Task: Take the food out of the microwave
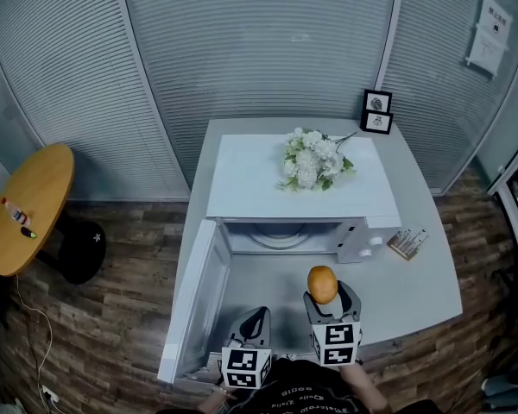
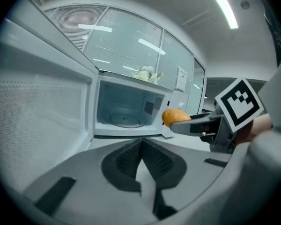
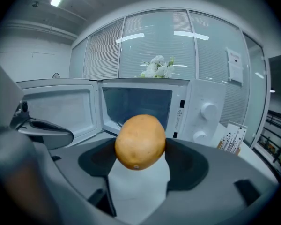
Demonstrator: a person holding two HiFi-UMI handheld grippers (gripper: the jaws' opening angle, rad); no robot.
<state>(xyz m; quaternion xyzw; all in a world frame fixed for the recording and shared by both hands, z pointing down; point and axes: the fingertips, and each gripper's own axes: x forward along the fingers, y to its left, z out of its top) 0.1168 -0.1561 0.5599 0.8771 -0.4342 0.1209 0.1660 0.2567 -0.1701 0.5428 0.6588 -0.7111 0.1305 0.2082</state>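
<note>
A: Light?
B: Bright, cool, even. Strip light [image 2: 220,6] high above the left gripper [image 2: 141,149] blows out white; streaks glare on the glass wall [image 3: 154,36] beyond the right gripper [image 3: 139,149]. Microwave cavity [image 1: 281,235] ahead of both tools is dimmer.
A: Blur?
B: Gripper bodies nearest the lens are soft, food [image 3: 140,142] sharp. Gripper views fisheye, black corners. Head view bows at the edges.

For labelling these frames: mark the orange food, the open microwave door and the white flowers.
orange food [image 3: 140,142]: right gripper view, middle of its rounded front.
microwave door [image 1: 197,298]: head view, inner face of the open door.
white flowers [image 1: 313,158]: head view, centre of the blooms.
</note>
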